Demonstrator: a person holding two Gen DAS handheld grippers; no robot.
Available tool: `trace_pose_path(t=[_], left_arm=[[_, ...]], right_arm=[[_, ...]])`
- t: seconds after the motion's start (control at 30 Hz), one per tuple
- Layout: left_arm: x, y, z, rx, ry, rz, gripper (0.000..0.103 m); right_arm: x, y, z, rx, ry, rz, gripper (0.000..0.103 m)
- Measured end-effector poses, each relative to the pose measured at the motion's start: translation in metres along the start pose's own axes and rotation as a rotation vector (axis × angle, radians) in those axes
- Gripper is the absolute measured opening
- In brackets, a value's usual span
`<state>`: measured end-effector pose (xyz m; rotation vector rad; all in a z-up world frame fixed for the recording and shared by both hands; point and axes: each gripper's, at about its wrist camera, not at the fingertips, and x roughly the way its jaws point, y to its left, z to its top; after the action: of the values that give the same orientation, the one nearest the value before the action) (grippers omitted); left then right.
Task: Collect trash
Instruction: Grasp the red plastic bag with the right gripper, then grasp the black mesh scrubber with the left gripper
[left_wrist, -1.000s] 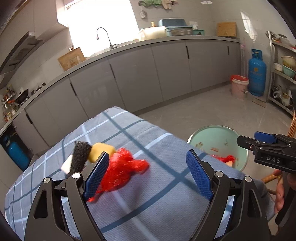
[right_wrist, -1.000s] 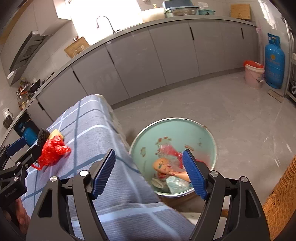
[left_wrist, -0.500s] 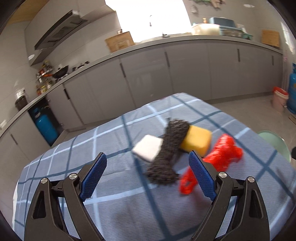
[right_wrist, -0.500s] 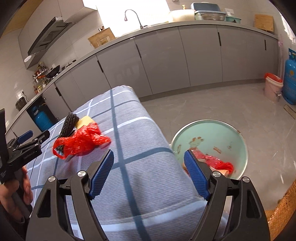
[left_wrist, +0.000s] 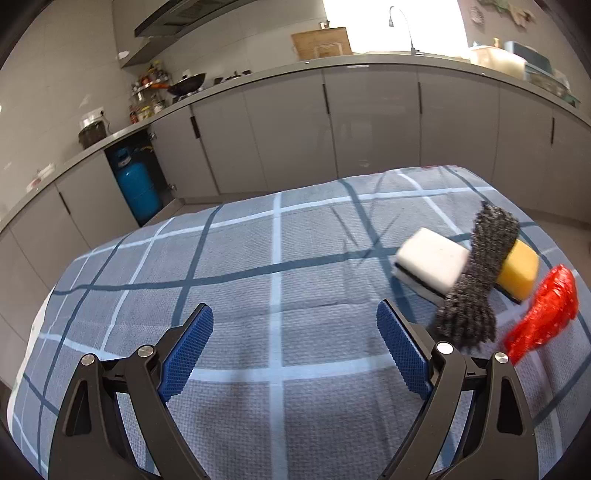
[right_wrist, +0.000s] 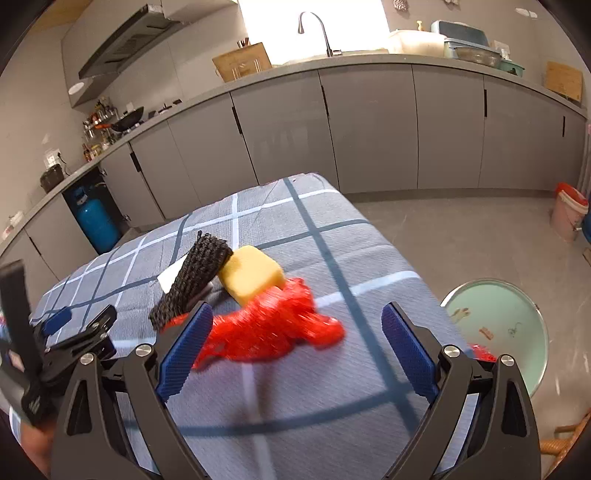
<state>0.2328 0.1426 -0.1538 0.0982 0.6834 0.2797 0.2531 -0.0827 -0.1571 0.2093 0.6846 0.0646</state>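
opening wide, right gripper poised just short of red plastic bag sprawled crosswise on the checked cloth, closer than spread, empty left gripper.

Home kitchen, cabinets, faucet, wok

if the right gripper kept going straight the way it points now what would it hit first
Most likely the red plastic bag, lying on the checked cloth just ahead between the opening fingers of the right gripper; motion blur leaves the depth uncertain.
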Motion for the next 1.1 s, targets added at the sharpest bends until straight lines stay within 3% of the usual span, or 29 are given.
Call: trace_pose_path(t=[0.13, 0.27, 0.3, 0.33, 0.43, 0.5, 0.7, 0.83, 1.1], left_arm=[[0.007, 0.009, -0.003, -0.039, 0.023, -0.009, 0.089], [0.007, 0.012, -0.007, -0.044, 0.025, -0.026, 0.089], [0.006, 0.012, -0.007, -0.048, 0.021, -0.037, 0.089], [0.007, 0.011, -0.006, -0.049, 0.019, -0.046, 0.089], [0.006, 0.003, -0.004, -0.048, 0.020, -0.093, 0.089], [0.003, -0.004, -0.003, -0.040, 0.015, -0.125, 0.089], [-0.018, -0.038, 0.004, 0.040, -0.056, -0.234, 0.089], [-0.017, -0.067, 0.006, 0.102, -0.050, -0.271, 0.089], [0.011, -0.085, 0.004, 0.067, 0.056, -0.322, 0.087]], right_arm=[[0.033, 0.020, 0.001, -0.004, 0.064, -0.087, 0.093], [0.044, 0.018, -0.012, -0.014, 0.111, -0.114, 0.091], [0.047, 0.014, -0.018, -0.012, 0.141, -0.099, 0.084], [0.050, 0.012, -0.021, -0.008, 0.166, -0.079, 0.066], [0.048, 0.004, -0.031, -0.021, 0.194, -0.046, 0.034], [0.042, 0.001, -0.034, -0.028, 0.195, -0.015, 0.025], [0.003, -0.012, -0.043, -0.078, 0.144, -0.012, 0.021], [-0.016, -0.024, -0.050, -0.095, 0.124, -0.035, 0.021], [-0.020, -0.025, -0.057, -0.119, 0.109, -0.049, 0.021]])
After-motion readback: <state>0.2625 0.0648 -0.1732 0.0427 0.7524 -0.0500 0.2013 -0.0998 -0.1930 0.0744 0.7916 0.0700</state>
